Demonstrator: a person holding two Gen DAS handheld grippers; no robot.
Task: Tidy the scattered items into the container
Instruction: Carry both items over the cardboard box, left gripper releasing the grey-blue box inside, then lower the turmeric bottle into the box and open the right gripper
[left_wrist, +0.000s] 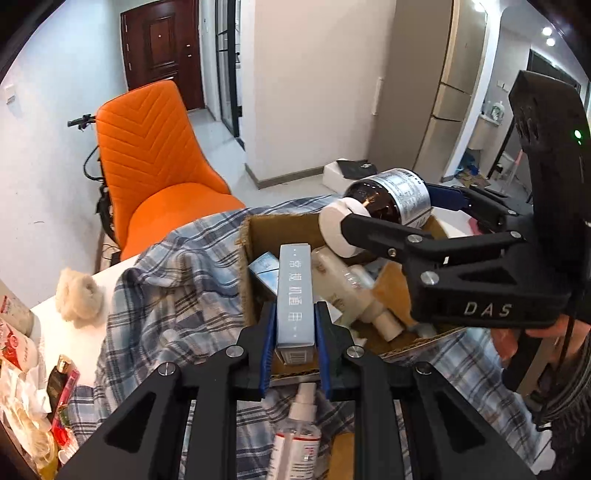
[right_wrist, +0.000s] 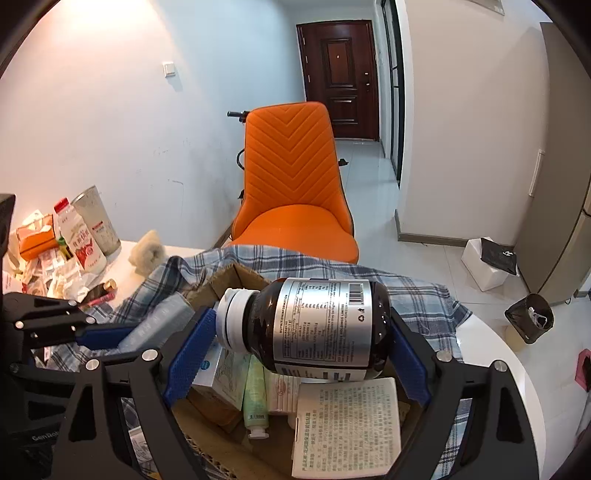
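Observation:
My left gripper (left_wrist: 294, 332) is shut on a long pale blue box (left_wrist: 294, 291) and holds it over the near edge of the open cardboard box (left_wrist: 258, 225). My right gripper (right_wrist: 295, 339) is shut on a brown bottle (right_wrist: 325, 328) with a white cap and silver label, lying sideways above the cardboard box (right_wrist: 236, 275). In the left wrist view the right gripper (left_wrist: 388, 218) holds that bottle (left_wrist: 391, 195) over the box's far side. Inside the box lie a cream tube (left_wrist: 347, 284), small cartons and a green tube (right_wrist: 255, 391). A clear spray bottle (left_wrist: 295, 435) lies on the plaid cloth below my left gripper.
A blue plaid cloth (left_wrist: 177, 295) covers the white table (left_wrist: 74, 332) under the box. A fluffy beige ball (left_wrist: 77, 295), a milk bottle (right_wrist: 79, 236), a tin can (right_wrist: 98, 218) and wrappers crowd the table's left side. An orange chair (right_wrist: 291, 184) stands behind the table.

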